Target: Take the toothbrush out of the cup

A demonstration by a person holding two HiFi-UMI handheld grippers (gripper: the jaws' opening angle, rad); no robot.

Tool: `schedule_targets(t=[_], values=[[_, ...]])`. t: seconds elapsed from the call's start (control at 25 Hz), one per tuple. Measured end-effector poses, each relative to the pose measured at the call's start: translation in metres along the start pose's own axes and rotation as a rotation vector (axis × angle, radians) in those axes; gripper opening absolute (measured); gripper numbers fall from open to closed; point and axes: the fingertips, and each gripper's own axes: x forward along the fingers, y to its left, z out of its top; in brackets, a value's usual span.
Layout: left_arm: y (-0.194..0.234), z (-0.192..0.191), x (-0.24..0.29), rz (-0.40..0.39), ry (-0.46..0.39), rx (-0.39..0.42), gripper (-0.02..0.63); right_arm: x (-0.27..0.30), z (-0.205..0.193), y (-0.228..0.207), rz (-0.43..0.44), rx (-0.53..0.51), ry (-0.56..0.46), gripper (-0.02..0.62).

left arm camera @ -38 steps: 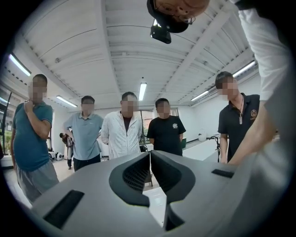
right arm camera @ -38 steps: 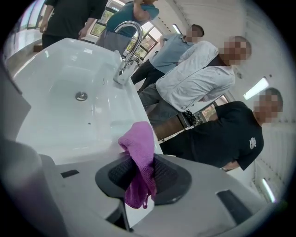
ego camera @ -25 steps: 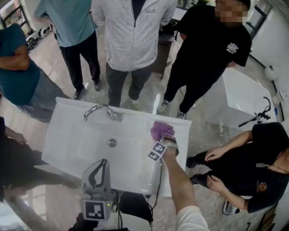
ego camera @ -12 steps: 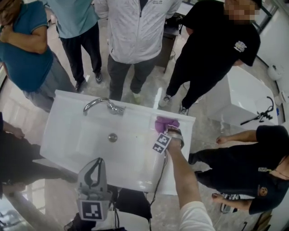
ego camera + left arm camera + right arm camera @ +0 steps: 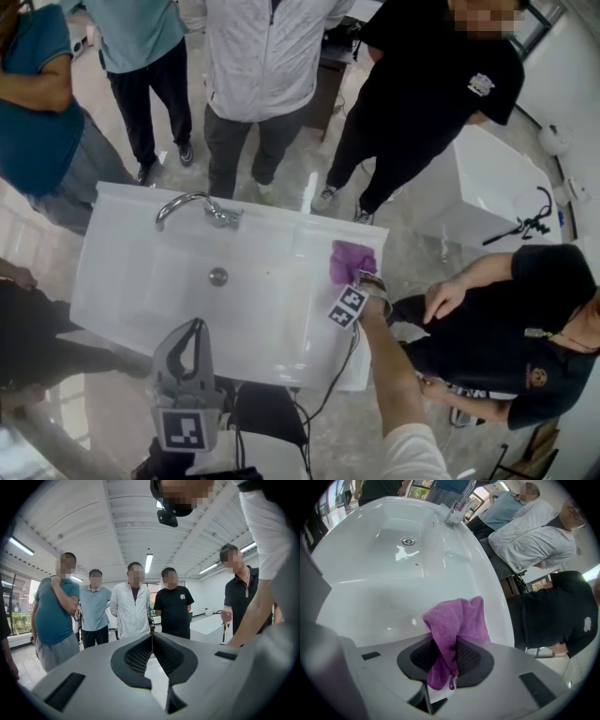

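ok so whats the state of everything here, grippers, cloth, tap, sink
left gripper, shut, nothing between the jaws
right gripper, shut on the cloth
cloth, purple, bunched, pinched by a fold, at the sink's right ledge
tap, no water running
sink, no water pooled in it
drain, cannot tell if plugged
toothbrush, cup, not in any view

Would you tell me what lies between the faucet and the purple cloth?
Only bare white sink; the head view shows nothing between faucet and purple cloth, which the right tongs grip.
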Motion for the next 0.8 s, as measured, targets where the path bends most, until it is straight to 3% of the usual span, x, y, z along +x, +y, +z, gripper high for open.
schedule_targets(t=[0.24,0.6,0.8], values=[[-0.012,0.015,-0.007,-0.043,-0.058,0.031,0.018,-0.037,-0.021,0.094,0.061,0.029,-0.013,0.095],[-0.023,0.033,-0.023,-0.080,-0.095,0.051,0.018,-0.086,-0.029,0.162,0.114,0.077,-0.009,0.095],[-0.024,0.031,-0.034,-0.078,-0.065,0.015,0.018,-0.100,-0.030,0.184,0.150,0.077,0.007,0.095]])
